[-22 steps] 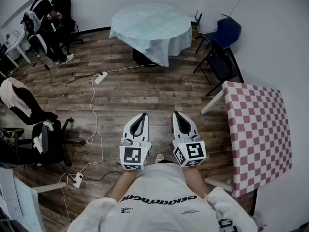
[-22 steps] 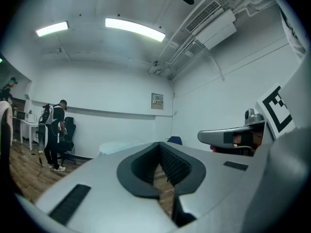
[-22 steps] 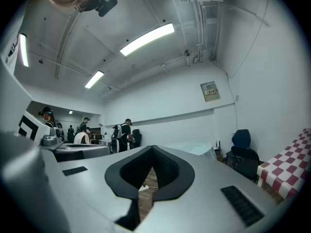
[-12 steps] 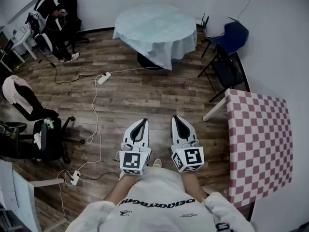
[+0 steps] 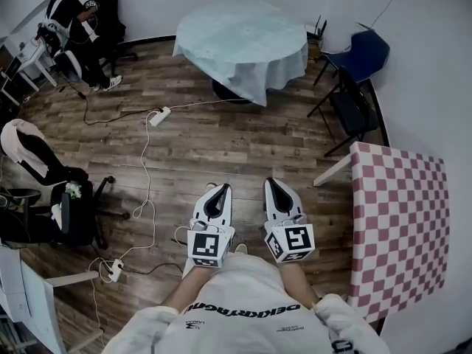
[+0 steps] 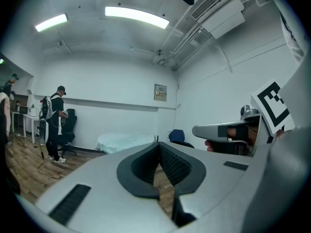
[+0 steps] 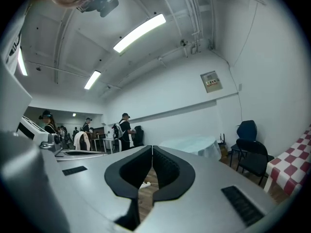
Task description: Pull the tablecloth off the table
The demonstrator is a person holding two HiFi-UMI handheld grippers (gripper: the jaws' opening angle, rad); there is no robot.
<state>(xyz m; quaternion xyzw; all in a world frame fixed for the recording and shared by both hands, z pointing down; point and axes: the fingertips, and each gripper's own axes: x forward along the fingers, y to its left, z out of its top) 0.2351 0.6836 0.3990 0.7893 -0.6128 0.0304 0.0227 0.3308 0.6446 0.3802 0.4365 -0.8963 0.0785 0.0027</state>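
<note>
A round table under a pale blue tablecloth [image 5: 242, 44] stands at the far side of the room; it also shows as the tablecloth [image 6: 125, 141] in the left gripper view and the tablecloth [image 7: 192, 144] in the right gripper view. My left gripper [image 5: 220, 188] and right gripper [image 5: 270, 182] are held side by side in front of my body, well short of the table. Both are shut with nothing between the jaws. In its own view the left gripper [image 6: 158, 144] has its tips together, as does the right gripper [image 7: 152, 147].
A table with a red-and-white checked cloth [image 5: 402, 227] stands close on my right. Dark chairs [image 5: 354, 72] sit right of the round table. A power strip and white cable [image 5: 147, 146] cross the wood floor. Office chairs [image 5: 44, 198] are left; a person [image 5: 70, 28] stands far left.
The view has shifted slightly: the round table and checked table sit a little further right and lower in frame. Both grippers stay shut and side by side.
</note>
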